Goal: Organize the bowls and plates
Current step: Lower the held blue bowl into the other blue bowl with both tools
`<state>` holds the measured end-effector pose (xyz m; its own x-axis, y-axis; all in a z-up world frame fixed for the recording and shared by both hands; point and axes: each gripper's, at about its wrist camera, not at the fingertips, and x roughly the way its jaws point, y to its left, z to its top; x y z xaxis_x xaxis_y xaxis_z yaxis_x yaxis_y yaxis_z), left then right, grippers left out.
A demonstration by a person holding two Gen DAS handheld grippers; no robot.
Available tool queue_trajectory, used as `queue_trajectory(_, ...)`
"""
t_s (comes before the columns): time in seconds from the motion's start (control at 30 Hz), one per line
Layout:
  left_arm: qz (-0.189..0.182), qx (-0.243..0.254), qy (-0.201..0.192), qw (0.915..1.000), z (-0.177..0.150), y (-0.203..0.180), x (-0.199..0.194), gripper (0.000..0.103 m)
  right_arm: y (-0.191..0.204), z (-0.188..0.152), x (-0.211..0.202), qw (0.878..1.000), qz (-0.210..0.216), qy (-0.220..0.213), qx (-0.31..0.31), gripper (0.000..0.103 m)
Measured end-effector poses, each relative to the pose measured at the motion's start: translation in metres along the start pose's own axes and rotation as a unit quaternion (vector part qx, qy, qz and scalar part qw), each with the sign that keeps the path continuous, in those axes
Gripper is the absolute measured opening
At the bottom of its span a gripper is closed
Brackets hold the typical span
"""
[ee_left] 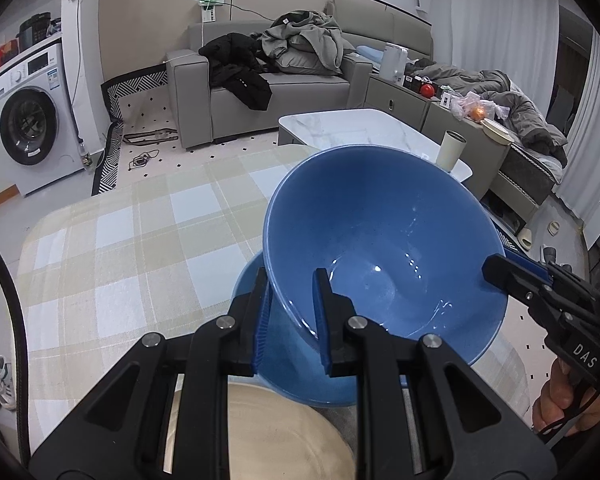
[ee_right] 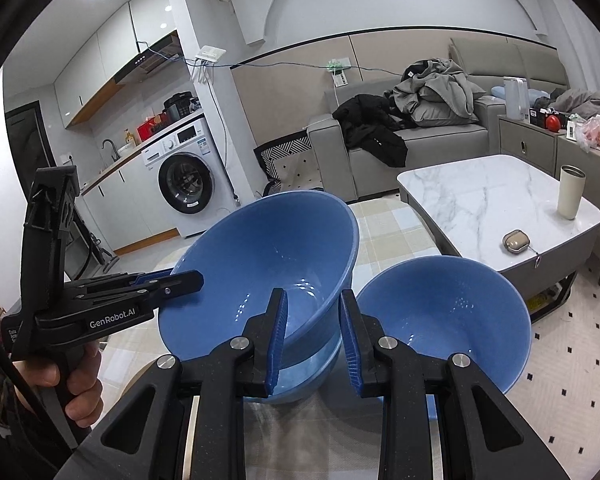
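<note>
1. Tablecloth in pale checks covers the table top that carries the crockery.
2. Large blue bowl, the biggest dish, is tipped steeply with its mouth toward both cameras. Its glossy inside shows only glints of light. Its foot dips toward the lower bowl, a second blue one standing upright on the cloth right beneath it; whether the two touch is hidden.
3. Beige plate lies flat just in front of the lower bowl, partly covered by the left gripper's frame.
4. Third blue bowl is seen only from the right wrist, just to the right of the stacked pair and also tilted; what it rests on cannot be told.
5. Left gripper is clamped tight on the near rim of the large blue bowl, one pad inside and one outside the wall.
6. Right gripper stands a little apart in its jaws, with the opposite rim of the same bowl running between its fingers. Whether its pads actually press on the wall cannot be told.
7. Bare hand wraps the left gripper's handle.
</note>
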<state>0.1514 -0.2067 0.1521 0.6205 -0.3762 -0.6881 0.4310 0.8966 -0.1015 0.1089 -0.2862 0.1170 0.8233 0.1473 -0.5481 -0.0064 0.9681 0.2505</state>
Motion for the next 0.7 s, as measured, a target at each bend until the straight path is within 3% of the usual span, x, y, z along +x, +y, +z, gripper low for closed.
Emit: queue_trajectory(0.7,0.026,-0.009,0.007,0.9996,-0.026,0.021,0.013,0.016,0.0,-0.013,0.014,1.0,0.011,0.004,-0.01,0.027)
